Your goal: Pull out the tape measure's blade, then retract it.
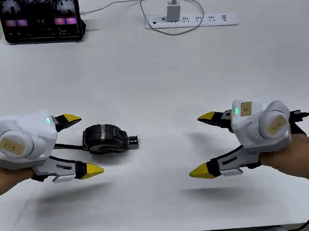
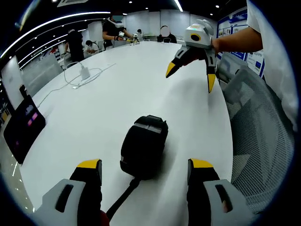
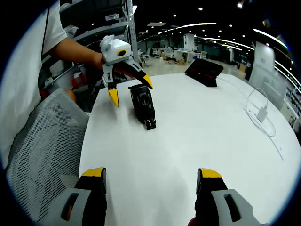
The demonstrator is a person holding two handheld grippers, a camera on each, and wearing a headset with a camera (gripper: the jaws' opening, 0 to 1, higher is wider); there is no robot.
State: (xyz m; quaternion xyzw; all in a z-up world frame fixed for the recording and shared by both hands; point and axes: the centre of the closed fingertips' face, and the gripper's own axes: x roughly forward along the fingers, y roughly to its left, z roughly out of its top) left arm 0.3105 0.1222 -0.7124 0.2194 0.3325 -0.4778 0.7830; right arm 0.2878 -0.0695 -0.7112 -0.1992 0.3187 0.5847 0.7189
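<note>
Your left gripper (image 1: 87, 144), jaws apart, flanks the tape measure (image 1: 105, 139): likely rigid and slick, so clamp its sides. Right gripper (image 1: 198, 144) likewise spread.

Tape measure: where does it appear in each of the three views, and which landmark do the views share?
Head view: tape measure left of centre, just ahead of the open left tongs.
Left gripper view: tape measure at lower centre, just ahead of the yellow tips.
Right gripper view: tape measure upper left of centre, beside the left tongs.
Shared landmark: the dark screen.
</note>
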